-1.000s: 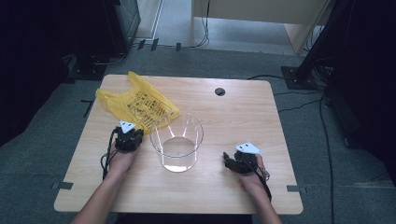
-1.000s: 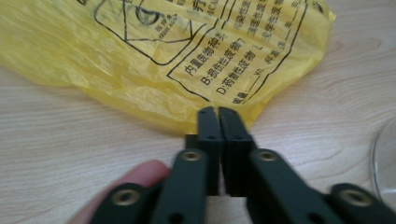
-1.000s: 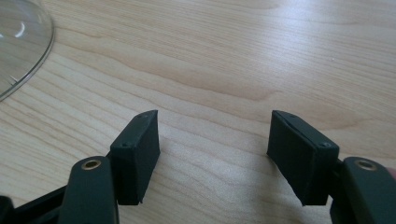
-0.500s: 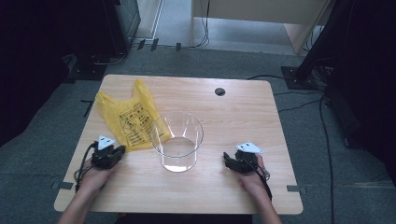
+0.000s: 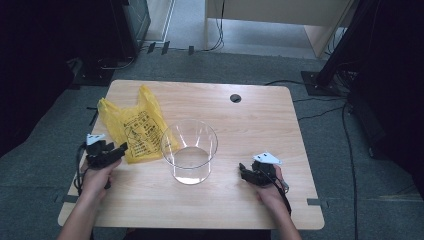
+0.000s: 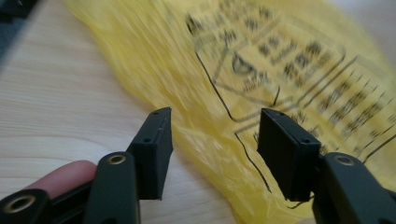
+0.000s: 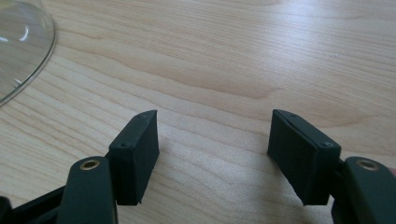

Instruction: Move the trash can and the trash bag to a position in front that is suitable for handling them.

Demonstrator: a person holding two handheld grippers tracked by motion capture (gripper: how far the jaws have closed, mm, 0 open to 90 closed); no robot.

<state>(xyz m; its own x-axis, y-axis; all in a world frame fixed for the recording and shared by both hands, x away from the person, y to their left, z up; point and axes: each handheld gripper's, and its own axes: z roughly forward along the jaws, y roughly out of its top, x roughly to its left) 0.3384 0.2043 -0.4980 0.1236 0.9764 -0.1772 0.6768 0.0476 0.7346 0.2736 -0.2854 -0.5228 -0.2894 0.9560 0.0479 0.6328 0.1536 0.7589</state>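
Closest to the person, the right gripper (image 5: 246, 172) sits low over bare wood toward the desk's (image 5: 260, 125) near right part, its jaws held wide apart with nothing between them; in the right gripper view only wood grain lies past them, with a curve of glass at the upper left. Over at the near left edge the left gripper (image 5: 116, 152) rests in the person's left hand (image 5: 95, 177), pointing toward the desk's middle. Its jaws are spread too, and the yellow plastic bag (image 5: 131, 126) lies just ahead of their tips. In the left gripper view the bag's printed face (image 6: 280, 79) spreads right behind the jaw gap, blurred, so I can't quite say whether the tips touch the plastic, though nothing is pinched. The bag lies flat along the left side of the desk, its handles reaching toward the far left corner. Just right of it, about mid-desk, stands a clear glass bowl (image 5: 190, 150), upright, its rim beside the bag's edge. Farther back, near the far edge, is a small dark cable hole (image 5: 235, 98).
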